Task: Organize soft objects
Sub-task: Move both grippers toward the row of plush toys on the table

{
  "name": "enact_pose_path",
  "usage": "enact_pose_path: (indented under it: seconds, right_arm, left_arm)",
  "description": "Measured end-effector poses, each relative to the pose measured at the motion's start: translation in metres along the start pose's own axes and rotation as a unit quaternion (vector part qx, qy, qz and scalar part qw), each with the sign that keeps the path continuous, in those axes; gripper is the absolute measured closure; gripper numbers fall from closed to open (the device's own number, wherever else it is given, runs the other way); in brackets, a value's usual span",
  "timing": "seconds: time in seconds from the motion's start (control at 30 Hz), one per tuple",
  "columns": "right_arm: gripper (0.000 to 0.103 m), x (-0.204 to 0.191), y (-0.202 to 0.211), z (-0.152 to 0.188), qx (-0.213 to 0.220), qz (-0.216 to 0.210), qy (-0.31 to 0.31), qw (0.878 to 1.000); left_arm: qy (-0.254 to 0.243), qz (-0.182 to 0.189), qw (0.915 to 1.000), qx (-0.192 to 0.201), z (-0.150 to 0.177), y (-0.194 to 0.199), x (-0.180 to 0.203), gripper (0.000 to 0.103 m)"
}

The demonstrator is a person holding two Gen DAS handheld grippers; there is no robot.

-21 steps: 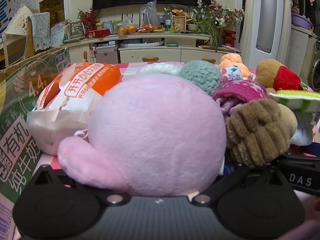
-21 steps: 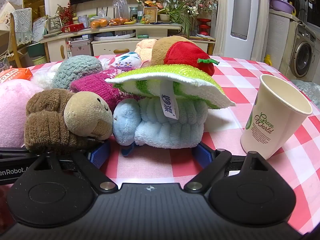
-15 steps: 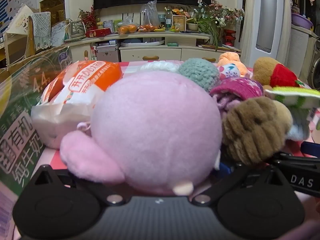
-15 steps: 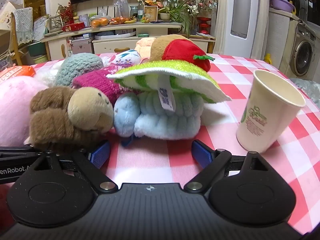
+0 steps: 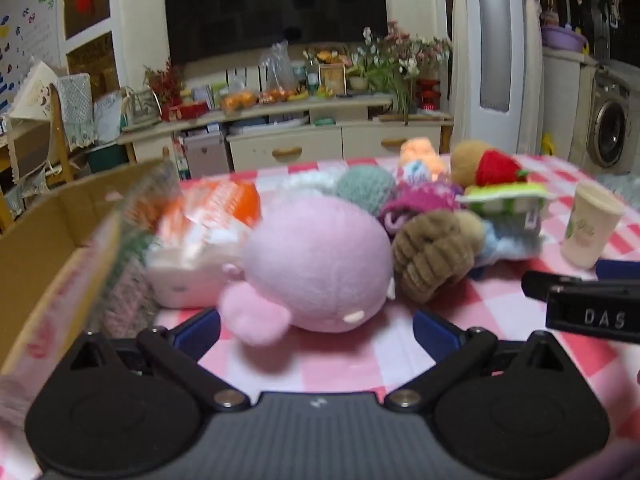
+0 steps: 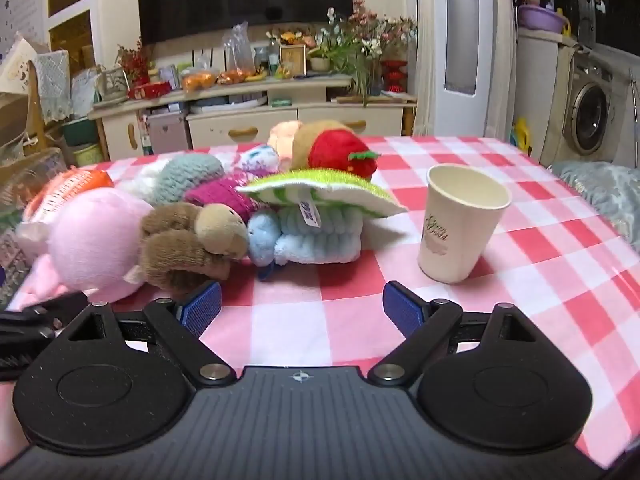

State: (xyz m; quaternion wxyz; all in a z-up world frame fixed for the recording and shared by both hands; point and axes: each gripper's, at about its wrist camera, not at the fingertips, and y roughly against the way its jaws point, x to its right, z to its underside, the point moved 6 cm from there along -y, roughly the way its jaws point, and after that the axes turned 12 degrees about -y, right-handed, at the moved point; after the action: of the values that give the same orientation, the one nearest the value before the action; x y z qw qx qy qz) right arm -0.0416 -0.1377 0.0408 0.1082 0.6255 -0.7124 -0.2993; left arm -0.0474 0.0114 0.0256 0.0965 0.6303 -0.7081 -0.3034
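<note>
A round pink plush (image 5: 316,264) lies on the checked tablecloth just ahead of my left gripper (image 5: 316,330), which is open and empty. Beside it lie a brown plush (image 5: 432,254), a light blue plush (image 6: 316,238) under a green-and-white cloth (image 6: 320,194), a magenta knit piece (image 6: 220,196), a teal knit ball (image 6: 188,174) and a tan plush with a red strawberry (image 6: 340,152). My right gripper (image 6: 302,306) is open and empty, short of the blue plush. The pink plush also shows in the right wrist view (image 6: 96,240).
A cardboard box (image 5: 48,256) stands open at the left. An orange-and-white snack bag (image 5: 204,224) lies behind the pink plush. A paper cup (image 6: 460,222) stands at the right of the pile. The table edge runs along the right, with a grey cushion (image 6: 604,192) beyond.
Both grippers have pulled back and risen from the pile. The left gripper's jaws, which flanked the pink plush, now stand clear of it. The toys have not moved.
</note>
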Motion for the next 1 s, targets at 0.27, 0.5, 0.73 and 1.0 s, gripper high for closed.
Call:
enact_pose_path:
  seconds: [0.27, 0.5, 0.73, 1.0]
  right_arm:
    - [0.000, -0.020, 0.024, -0.009, 0.033, -0.027, 0.022, 0.999]
    - [0.000, -0.042, 0.036, -0.016, 0.058, -0.078, 0.046, 0.994]
    - [0.000, -0.057, 0.042, -0.012, 0.068, -0.122, 0.076, 0.987]
    - [0.000, -0.056, 0.043, -0.003, 0.071, -0.154, 0.106, 0.980]
  left_arm:
    - [0.016, -0.020, 0.9994, 0.024, -0.008, 0.057, -0.040, 0.001]
    - [0.022, -0.057, 0.9972, 0.044, -0.006, 0.094, -0.076, 0.001]
    - [0.022, -0.093, 0.9935, 0.062, -0.001, 0.123, -0.103, 0.001]
    - [0.031, -0.121, 0.9898, 0.069, 0.010, 0.142, -0.121, 0.001]
